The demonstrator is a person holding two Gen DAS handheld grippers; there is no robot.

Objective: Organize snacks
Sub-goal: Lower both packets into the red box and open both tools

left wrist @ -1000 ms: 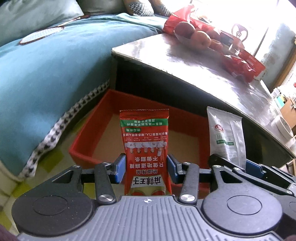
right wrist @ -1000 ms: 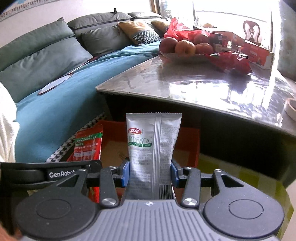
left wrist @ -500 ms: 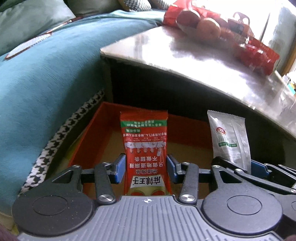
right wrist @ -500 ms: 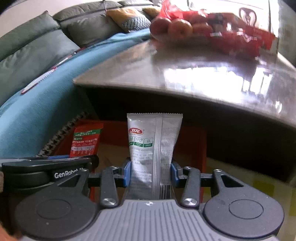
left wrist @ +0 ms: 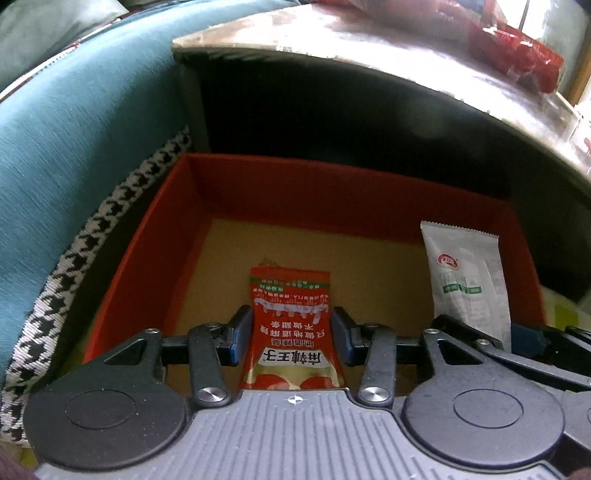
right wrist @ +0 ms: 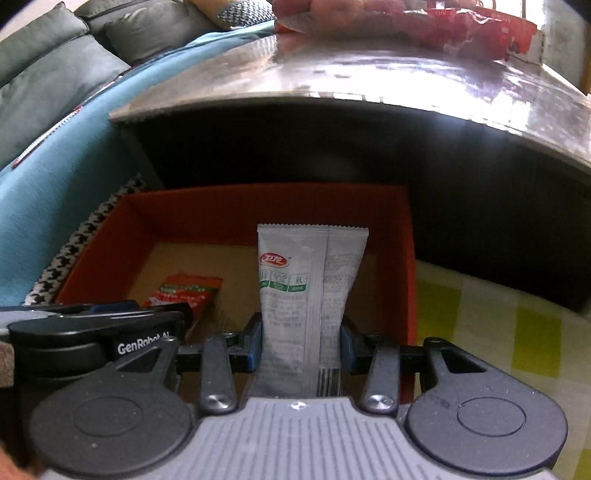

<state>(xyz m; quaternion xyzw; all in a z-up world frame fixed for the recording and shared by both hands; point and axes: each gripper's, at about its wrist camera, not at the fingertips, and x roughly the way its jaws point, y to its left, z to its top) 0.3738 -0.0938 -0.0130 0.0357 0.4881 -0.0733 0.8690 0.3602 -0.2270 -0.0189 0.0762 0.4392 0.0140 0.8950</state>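
My left gripper (left wrist: pixel 290 334) is shut on a red snack packet (left wrist: pixel 290 325), whose far end bends against the brown floor of the red cardboard box (left wrist: pixel 280 192). The grey-white snack packet (left wrist: pixel 465 280) shows at the right of the left wrist view, above the other gripper. In the right wrist view my right gripper (right wrist: pixel 301 343) is shut on that grey-white packet (right wrist: pixel 303 291), held upright over the right part of the red box (right wrist: pixel 258 210). The red packet (right wrist: pixel 186 293) and the left gripper lie at the lower left there.
The box sits on the floor under the edge of a glossy table (right wrist: pixel 369 85) that carries red snack bags (right wrist: pixel 476 29) and fruit. A teal sofa cover with a houndstooth trim (left wrist: pixel 74 266) borders the box on the left. Yellow-checked flooring (right wrist: pixel 517 332) lies to the right.
Both grippers have come down into the red box with their packets. The red packet's tip now presses on the box floor and crumples. The tabletop has risen toward the frame's top.
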